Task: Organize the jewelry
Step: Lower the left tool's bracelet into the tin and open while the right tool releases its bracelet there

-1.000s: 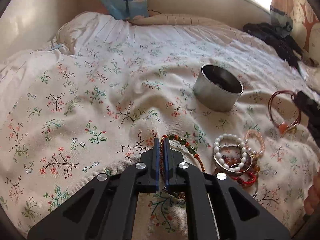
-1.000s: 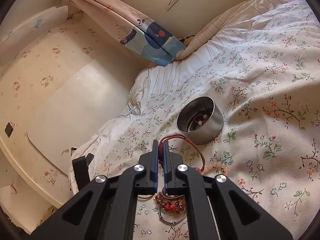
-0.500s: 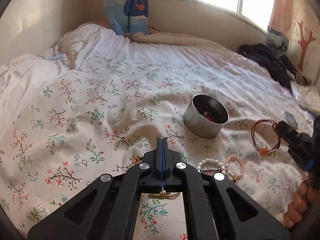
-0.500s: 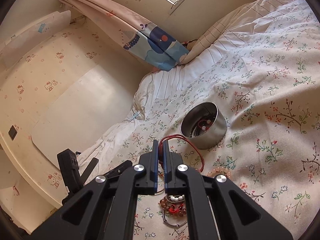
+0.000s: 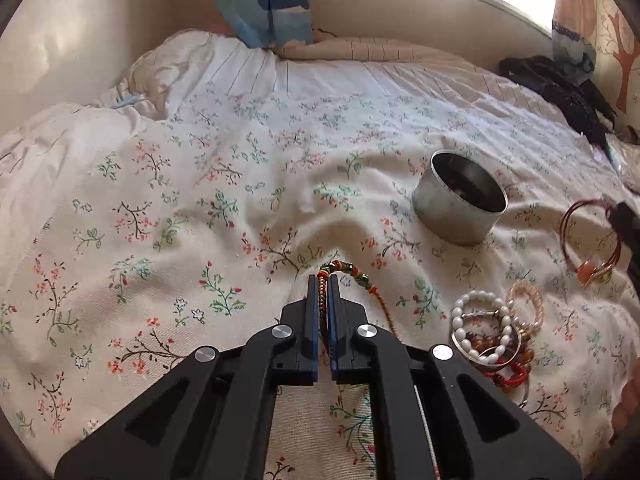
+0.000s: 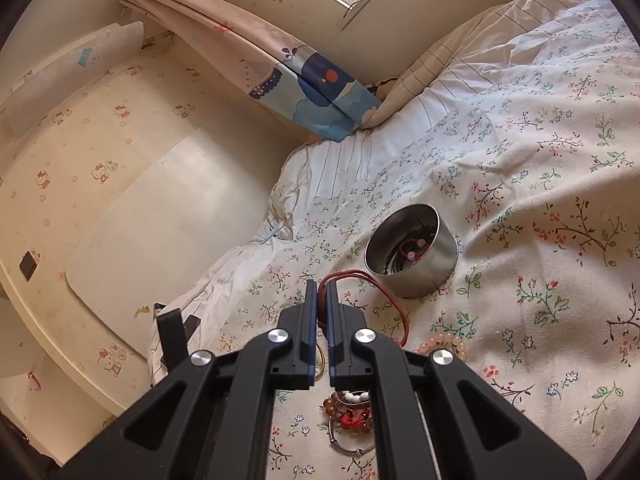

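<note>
left gripper (image 5: pixel 324 280) jaws clamped on a green and orange beaded bracelet (image 5: pixel 352 272), held just above the floral bed sheet (image 5: pixel 160 208). right gripper (image 6: pixel 321 286) jaws clamped on a red cord bracelet (image 6: pixel 360 276), near the metal tin (image 6: pixel 412 252). tin stands upright on the bed with some beads and red cord inside. pile of bracelets (image 5: pixel 492 340), pearl, pink, amber and red, lies on the sheet near the tin.

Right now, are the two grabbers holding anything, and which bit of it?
Yes. The left gripper pinches the green-beaded bracelet by its cord. The right gripper pinches the red cord bracelet by its loop.
</note>
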`<act>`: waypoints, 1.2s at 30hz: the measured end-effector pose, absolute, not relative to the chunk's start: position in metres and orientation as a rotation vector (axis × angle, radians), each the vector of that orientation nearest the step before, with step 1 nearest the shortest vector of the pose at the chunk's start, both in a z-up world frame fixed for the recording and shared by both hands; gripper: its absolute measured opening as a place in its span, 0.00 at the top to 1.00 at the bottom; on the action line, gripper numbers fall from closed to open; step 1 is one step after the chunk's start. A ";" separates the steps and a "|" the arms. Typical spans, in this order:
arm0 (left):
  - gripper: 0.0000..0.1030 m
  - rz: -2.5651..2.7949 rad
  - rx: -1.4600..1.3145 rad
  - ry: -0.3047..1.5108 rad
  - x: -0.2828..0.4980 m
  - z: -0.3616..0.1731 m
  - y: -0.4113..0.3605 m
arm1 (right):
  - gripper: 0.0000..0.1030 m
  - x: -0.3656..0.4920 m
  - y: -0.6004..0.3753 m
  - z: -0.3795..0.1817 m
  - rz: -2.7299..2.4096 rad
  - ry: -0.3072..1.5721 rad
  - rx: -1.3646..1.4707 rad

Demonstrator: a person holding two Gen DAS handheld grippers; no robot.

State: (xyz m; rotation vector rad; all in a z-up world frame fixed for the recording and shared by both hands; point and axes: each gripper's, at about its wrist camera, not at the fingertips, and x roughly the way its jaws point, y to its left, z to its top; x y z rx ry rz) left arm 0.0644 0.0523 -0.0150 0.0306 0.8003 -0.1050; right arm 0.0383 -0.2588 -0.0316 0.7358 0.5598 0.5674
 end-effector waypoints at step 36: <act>0.88 -0.290 -0.080 0.779 0.168 -0.017 -0.065 | 0.92 0.161 -0.248 -0.045 0.531 0.547 0.690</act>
